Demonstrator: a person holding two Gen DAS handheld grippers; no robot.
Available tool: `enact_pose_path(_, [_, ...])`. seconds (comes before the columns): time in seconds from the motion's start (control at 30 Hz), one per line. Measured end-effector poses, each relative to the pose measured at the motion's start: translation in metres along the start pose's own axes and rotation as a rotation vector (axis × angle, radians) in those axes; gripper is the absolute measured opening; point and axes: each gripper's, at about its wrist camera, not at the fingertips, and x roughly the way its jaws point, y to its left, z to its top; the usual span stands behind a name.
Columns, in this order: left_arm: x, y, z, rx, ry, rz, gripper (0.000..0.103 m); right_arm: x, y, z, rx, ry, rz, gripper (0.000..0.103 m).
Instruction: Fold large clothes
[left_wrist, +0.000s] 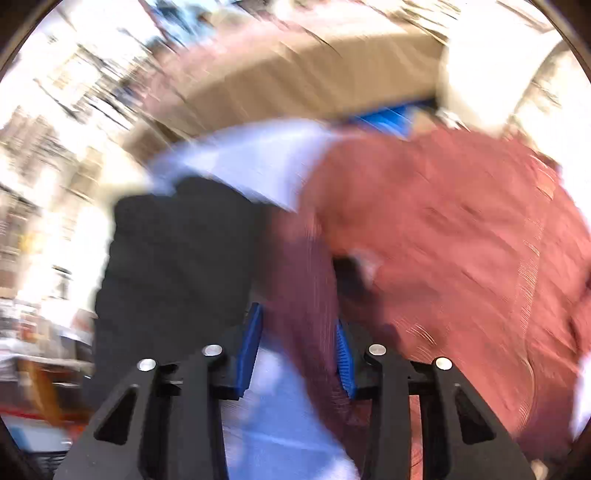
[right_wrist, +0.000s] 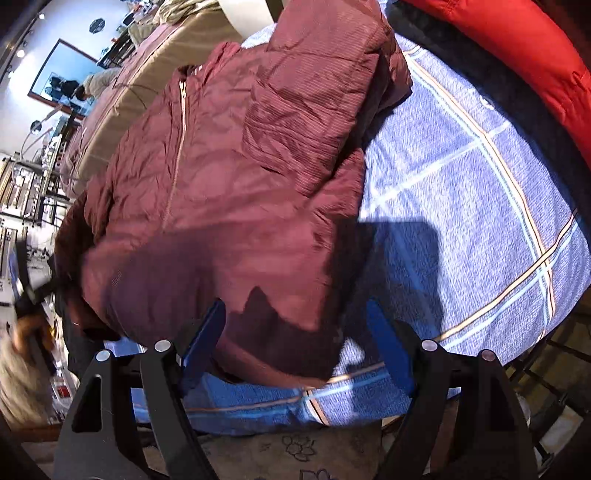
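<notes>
The left gripper (left_wrist: 299, 354) has its blue pads (left_wrist: 249, 350) closed part-way on a fold of the maroon quilted jacket (right_wrist: 236, 155), though blur leaves the firmness of that pinch uncertain. The right gripper (right_wrist: 295, 347) stands spread, its jaws straddling the jacket's near hem without closing. The jacket lies partly folded on the blue plaid bedsheet (right_wrist: 461, 192); judged step: carrying a side fold over, which next calls for the right gripper to close on the hem.

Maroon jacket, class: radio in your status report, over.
Left tool closing around a maroon jacket fold. Right tool open, jacket hem between its fingers. Jacket bunched on blue plaid sheet. Red garment alongside.
</notes>
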Motion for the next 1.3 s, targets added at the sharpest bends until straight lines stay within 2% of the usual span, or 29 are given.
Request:
enact_pose_path(0.03, [-0.008,0.017,0.010,-0.023,-0.010,-0.072,0.053,0.001,-0.002,-0.004,-0.006,0.008,0.004,0.078])
enact_pose_path(0.07, [-0.019,0.042,0.019,-0.061,-0.042,-0.117,0.055,0.002,-0.005,-0.008,-0.010,0.015,0.003,0.078])
enact_pose_path(0.1, [-0.028,0.059,0.021,-0.082,-0.076,-0.051,0.059,0.002,-0.009,-0.013,-0.007,0.017,0.002,0.078])
enact_pose_path(0.13, [-0.036,0.073,0.026,-0.092,-0.107,0.051,0.072,0.001,-0.013,-0.017,0.004,0.016,0.015,0.078])
enact_pose_path(0.17, [-0.043,0.090,0.028,-0.086,-0.142,0.171,0.077,0.002,-0.015,-0.020,0.010,0.015,0.040,0.078])
enact_pose_path(0.2, [-0.046,0.099,0.029,-0.076,-0.156,0.245,0.080,0.004,-0.017,-0.023,0.010,0.018,0.061,0.078])
enact_pose_path(0.23, [-0.048,0.111,0.028,-0.074,-0.161,0.305,0.079,0.008,-0.017,-0.027,0.002,0.031,0.079,0.078])
enact_pose_path(0.27, [-0.052,0.121,0.021,-0.086,-0.165,0.297,0.079,0.012,-0.016,-0.029,-0.010,0.046,0.091,0.078])
enact_pose_path(0.3, [-0.055,0.125,0.013,-0.103,-0.167,0.241,0.080,0.018,-0.014,-0.033,-0.022,0.067,0.102,0.078])
enact_pose_path(0.4, [-0.057,0.115,-0.036,-0.143,-0.115,-0.080,0.089,0.035,-0.006,-0.041,-0.049,0.129,0.121,0.078])
enact_pose_path(0.47, [-0.050,0.097,-0.076,-0.123,-0.062,-0.206,0.089,0.048,0.001,-0.051,-0.078,0.156,0.147,0.078])
enact_pose_path(0.57, [-0.030,0.054,-0.136,-0.077,0.031,-0.301,0.089,0.071,0.019,-0.059,-0.154,0.173,0.167,0.078])
enact_pose_path(0.7, [-0.014,0.008,-0.194,-0.044,0.162,-0.373,0.089,0.085,0.059,-0.067,-0.385,0.079,0.065,0.077])
enact_pose_path(0.73, [-0.008,0.006,-0.199,-0.029,0.171,-0.380,0.089,0.088,0.070,-0.068,-0.432,0.081,0.034,0.068])
enact_pose_path(0.77, [-0.011,0.000,-0.210,-0.006,0.174,-0.398,0.089,0.088,0.084,-0.067,-0.472,0.092,0.017,0.052])
enact_pose_path(0.8, [-0.004,-0.001,-0.203,0.018,0.168,-0.409,0.089,0.086,0.095,-0.066,-0.486,0.107,0.005,0.045])
enact_pose_path(0.83, [-0.011,-0.005,-0.207,0.054,0.147,-0.414,0.089,0.080,0.103,-0.063,-0.476,0.121,0.024,0.033])
enact_pose_path(0.87, [-0.019,-0.010,-0.214,0.085,0.127,-0.416,0.089,0.066,0.111,-0.057,-0.448,0.127,0.085,0.026])
enact_pose_path(0.93, [-0.030,-0.015,-0.220,0.131,0.099,-0.437,0.089,0.026,0.122,-0.041,-0.363,0.112,0.254,0.020])
enact_pose_path(1.03, [-0.045,-0.023,-0.215,0.189,0.058,-0.490,0.089,-0.050,0.111,-0.001,-0.060,0.093,0.688,0.009])
enact_pose_path(1.07, [-0.052,-0.027,-0.218,0.205,0.043,-0.502,0.089,-0.072,0.107,0.010,-0.009,0.066,0.769,0.009])
enact_pose_path(1.17, [-0.053,-0.034,-0.214,0.207,0.027,-0.538,0.091,-0.119,0.082,0.042,0.089,-0.015,0.933,0.009])
enact_pose_path(1.2, [-0.048,-0.037,-0.212,0.197,0.030,-0.544,0.091,-0.123,0.064,0.052,0.152,-0.046,0.987,0.009])
enact_pose_path(1.23, [-0.042,-0.038,-0.208,0.187,0.039,-0.539,0.091,-0.122,0.045,0.060,0.213,-0.077,1.002,0.009])
enact_pose_path(1.27, [-0.034,-0.040,-0.207,0.175,0.053,-0.526,0.091,-0.117,0.027,0.067,0.256,-0.105,0.962,0.009])
enact_pose_path(1.3, [-0.029,-0.036,-0.204,0.165,0.064,-0.520,0.091,-0.109,0.008,0.073,0.297,-0.135,0.826,0.010])
